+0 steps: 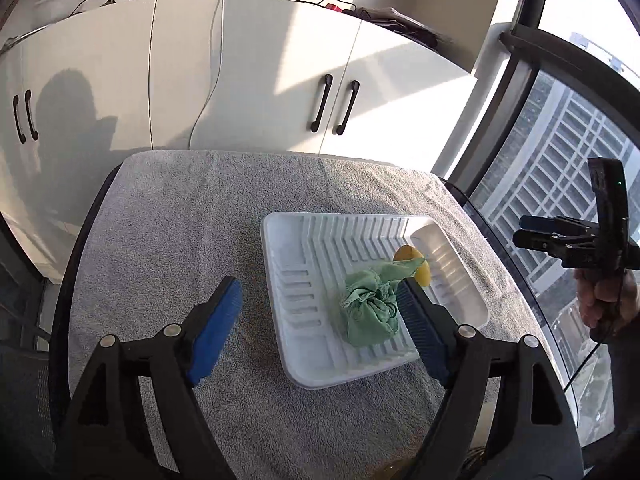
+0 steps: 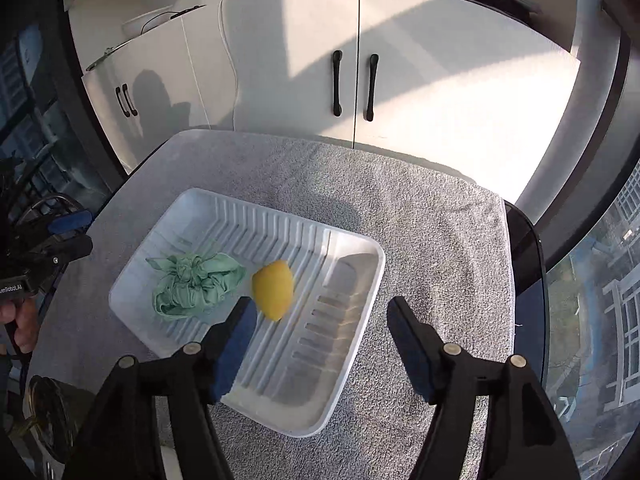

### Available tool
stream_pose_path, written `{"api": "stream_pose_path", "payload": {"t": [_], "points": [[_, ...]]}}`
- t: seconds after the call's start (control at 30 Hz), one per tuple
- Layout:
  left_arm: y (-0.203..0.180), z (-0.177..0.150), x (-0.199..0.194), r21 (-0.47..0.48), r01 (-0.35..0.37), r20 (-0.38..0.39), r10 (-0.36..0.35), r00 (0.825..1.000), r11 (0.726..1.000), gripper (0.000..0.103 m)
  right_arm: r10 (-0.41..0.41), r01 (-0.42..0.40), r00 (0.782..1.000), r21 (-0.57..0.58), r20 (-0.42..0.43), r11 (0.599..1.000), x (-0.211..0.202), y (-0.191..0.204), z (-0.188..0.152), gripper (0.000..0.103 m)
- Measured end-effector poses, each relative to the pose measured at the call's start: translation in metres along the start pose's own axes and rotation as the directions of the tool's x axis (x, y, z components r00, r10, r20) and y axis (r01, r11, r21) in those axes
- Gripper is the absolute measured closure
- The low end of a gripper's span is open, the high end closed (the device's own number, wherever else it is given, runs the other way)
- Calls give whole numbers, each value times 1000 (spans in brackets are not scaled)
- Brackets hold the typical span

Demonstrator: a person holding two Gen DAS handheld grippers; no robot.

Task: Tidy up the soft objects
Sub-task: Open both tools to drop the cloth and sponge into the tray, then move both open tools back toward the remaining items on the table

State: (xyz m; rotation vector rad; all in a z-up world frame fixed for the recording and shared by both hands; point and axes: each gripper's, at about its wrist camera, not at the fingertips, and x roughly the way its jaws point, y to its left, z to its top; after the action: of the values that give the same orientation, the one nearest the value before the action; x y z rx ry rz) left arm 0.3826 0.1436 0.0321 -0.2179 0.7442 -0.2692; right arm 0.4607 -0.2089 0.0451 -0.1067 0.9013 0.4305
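A white ribbed tray lies on a grey towel. In it sit a knotted green cloth bundle and a soft yellow lemon-shaped object beside it. My left gripper is open and empty, above the tray's near left part, its right finger close to the green bundle. My right gripper is open and empty, above the tray's near right part, its left finger just in front of the yellow object. The right gripper also shows at the right edge of the left wrist view.
The grey towel covers a dark round table. White cabinets with black handles stand behind. Large windows lie to the right. Cables run over the cabinet top.
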Motion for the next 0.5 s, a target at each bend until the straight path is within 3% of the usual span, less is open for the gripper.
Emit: {"api": "stream_pose_path", "payload": {"t": [0.13,0.2,0.27,0.33,0.37,0.5], "points": [[24,-33,-72,-145,54,164,-29,986,988,21,63,-95,979,159,193,983,-92,-29,-32,14],[33,-56,-101,-212,75,231,-24,973,974,21,108,-181,951,238,291,954,-131,-42,-62,13],[41,-84,-126,-276,126,286,-43,957,953,20,125,-238,921,280,368,930,-162,-45,-97,2],[45,-111,-142,-317,160,315,-55,948,935,13,143,-283,888,275,436,919,-187,-40,-137,0],[45,-125,-149,-324,161,313,-55,948,932,12,156,-301,886,286,437,910,-194,-38,-156,0],[26,-174,-157,-293,94,211,-31,977,951,10,179,-315,918,374,355,872,-200,-28,-226,0]]}}
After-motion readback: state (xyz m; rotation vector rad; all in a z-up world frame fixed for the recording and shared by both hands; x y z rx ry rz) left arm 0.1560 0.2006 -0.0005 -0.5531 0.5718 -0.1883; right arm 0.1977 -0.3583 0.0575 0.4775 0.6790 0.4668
